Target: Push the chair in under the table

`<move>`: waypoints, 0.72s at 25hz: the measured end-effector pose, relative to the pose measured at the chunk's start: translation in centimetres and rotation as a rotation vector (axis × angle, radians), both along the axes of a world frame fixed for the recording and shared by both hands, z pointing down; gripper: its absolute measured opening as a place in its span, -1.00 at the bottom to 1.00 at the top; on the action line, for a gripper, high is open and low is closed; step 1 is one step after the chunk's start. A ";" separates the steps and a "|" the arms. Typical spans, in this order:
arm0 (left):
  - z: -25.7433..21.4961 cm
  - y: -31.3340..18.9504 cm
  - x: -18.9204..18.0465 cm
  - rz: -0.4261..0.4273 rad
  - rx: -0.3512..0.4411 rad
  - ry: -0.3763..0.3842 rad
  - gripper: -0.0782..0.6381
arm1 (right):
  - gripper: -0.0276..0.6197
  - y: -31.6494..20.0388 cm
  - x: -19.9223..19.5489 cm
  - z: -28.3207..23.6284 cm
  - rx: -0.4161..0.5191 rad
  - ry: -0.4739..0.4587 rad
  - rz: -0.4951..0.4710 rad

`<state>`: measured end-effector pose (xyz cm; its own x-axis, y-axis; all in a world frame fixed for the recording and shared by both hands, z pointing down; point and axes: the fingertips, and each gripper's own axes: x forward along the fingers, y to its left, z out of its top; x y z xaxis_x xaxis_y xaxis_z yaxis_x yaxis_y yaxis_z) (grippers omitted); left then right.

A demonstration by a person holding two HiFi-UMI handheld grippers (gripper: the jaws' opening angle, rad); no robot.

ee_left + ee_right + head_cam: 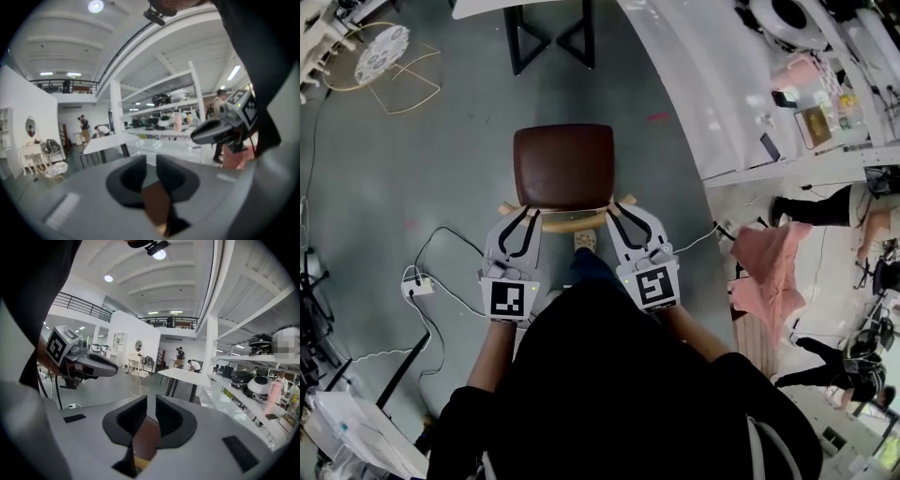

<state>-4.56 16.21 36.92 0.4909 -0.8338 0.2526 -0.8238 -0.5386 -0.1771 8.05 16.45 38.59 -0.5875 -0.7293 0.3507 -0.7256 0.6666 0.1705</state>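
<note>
The chair has a brown seat and a pale wooden back rail; it stands on the grey floor, a little short of the white table with black legs. My left gripper hovers at the rail's left end, its jaws a narrow slit apart with nothing between them. My right gripper is at the rail's right end, shut and empty. I cannot tell if either touches the rail. In the left gripper view the seat shows below the jaws. The right gripper view shows the seat under its jaws and the table ahead.
A white power strip and loose cables lie on the floor at left. A wire-frame seat stands at far left. A long white curved counter runs along the right, with pink cloth and people beyond it. My shoe is just behind the chair.
</note>
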 end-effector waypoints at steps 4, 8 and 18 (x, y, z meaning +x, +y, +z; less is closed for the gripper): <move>2.9 -1.7 0.1 -0.010 -0.070 -0.030 -0.50 | -0.84 -1.8 0.9 2.3 -0.059 0.026 -0.044; 4.5 -2.9 0.1 -0.040 -0.123 -0.052 -0.50 | -0.84 -3.4 1.9 3.6 -0.090 0.020 -0.068; 7.7 -2.7 0.2 -0.033 -0.203 -0.131 -0.44 | -0.84 -4.6 2.7 5.6 -0.131 0.037 -0.109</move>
